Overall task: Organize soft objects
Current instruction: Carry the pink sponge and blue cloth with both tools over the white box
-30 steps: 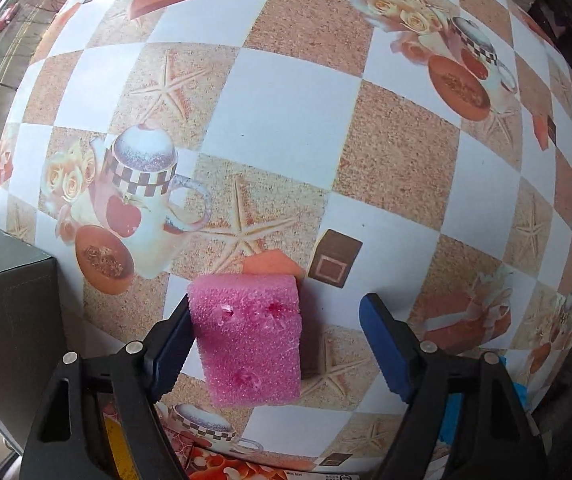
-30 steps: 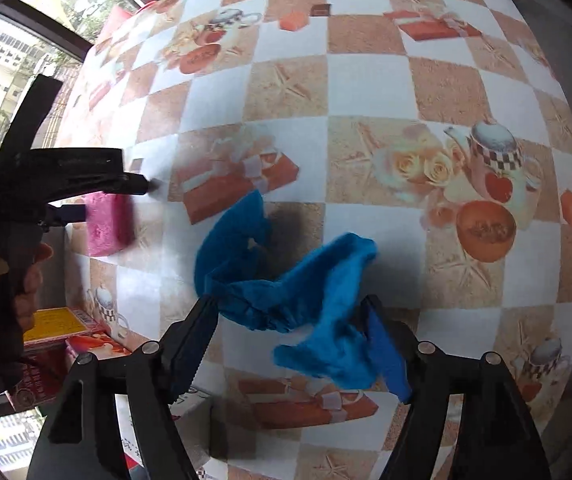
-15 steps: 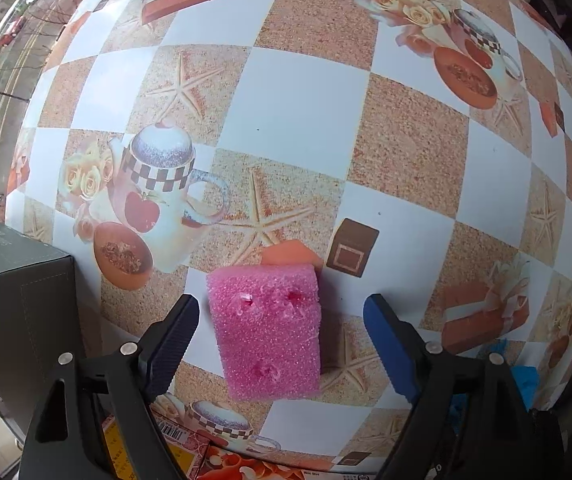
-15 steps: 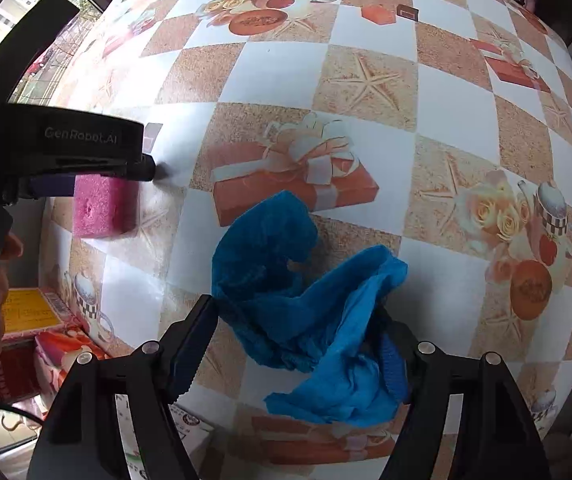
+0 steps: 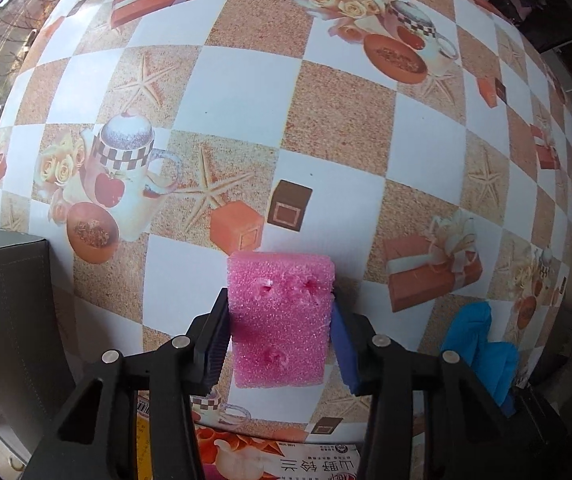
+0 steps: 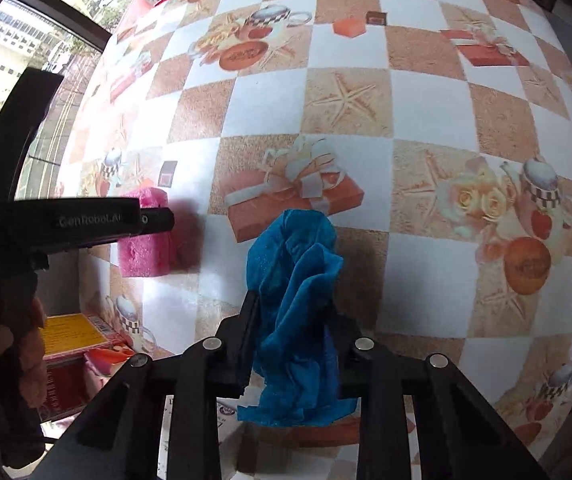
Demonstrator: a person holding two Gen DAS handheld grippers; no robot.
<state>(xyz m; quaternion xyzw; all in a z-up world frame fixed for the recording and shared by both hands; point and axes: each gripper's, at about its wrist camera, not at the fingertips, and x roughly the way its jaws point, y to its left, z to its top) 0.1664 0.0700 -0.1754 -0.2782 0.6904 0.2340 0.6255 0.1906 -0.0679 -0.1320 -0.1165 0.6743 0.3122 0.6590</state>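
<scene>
A pink sponge [image 5: 282, 320] with a few gouges in its top sits between the pads of my left gripper [image 5: 278, 300]. The jaws are closing and both pads press its sides. The right wrist view shows the same sponge [image 6: 144, 252] under the left gripper [image 6: 154, 220], which points down at the table. A crumpled blue cloth [image 6: 294, 264] is bunched between the fingers of my right gripper [image 6: 292, 306], whose jaws are closing on it. The cloth [image 5: 478, 344] also shows at the lower right of the left wrist view.
The table [image 5: 246, 80] wears a checked cloth printed with starfish, cups and gift boxes. A dark box [image 5: 6, 312] stands at its left edge. Printed packets [image 6: 74, 336] lie below the near edge. A person's hand [image 6: 26, 340] holds the left gripper's handle.
Both grippers were wide open around their objects. The left jaws have closed onto the pink sponge, and the right jaws have squeezed the blue cloth into a narrow bunch.
</scene>
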